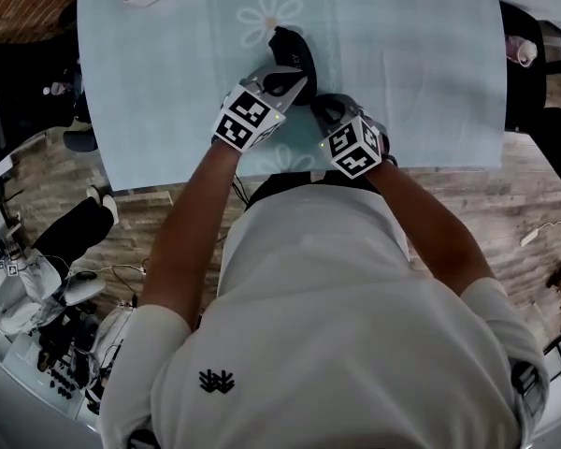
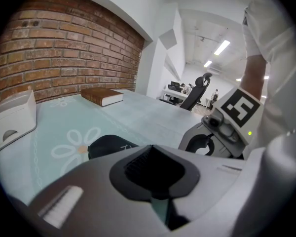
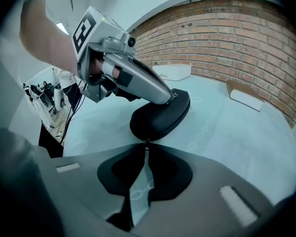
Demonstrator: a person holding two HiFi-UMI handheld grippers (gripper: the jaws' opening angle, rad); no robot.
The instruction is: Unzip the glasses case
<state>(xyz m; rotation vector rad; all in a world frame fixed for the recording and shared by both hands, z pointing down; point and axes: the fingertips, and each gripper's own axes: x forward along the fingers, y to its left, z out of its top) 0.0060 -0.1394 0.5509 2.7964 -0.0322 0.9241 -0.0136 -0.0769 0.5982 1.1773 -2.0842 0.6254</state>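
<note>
Here, the black oval zip-up glasses case [image 3: 160, 115] lies on the pale teal, daisy-printed cloth surface [image 1: 402, 64], toward its near edge and about midway along it. The left hand-held gripper [image 3: 168, 97], jaws pressed together and holding nothing between them, bears down on the top of the case. The right hand-held gripper [image 3: 145, 150] meets the near end of the case, its jaws also pressed together on what appears to be the small zipper pull [image 3: 146, 142].

The zip looks closed, so the unzipping is judged to be at its start. Risks:
- **Pull slipping:** the pull is tiny and held only at the jaw tips, so a sharp or oblique tug could let it slip free.
- **Case shifting:** the case is pinned from above rather than clamped, so traction along the zip could slide or pivot it on the smooth cloth.
- **Slider binding:** the slider may bind where the track curves round the end.
</note>
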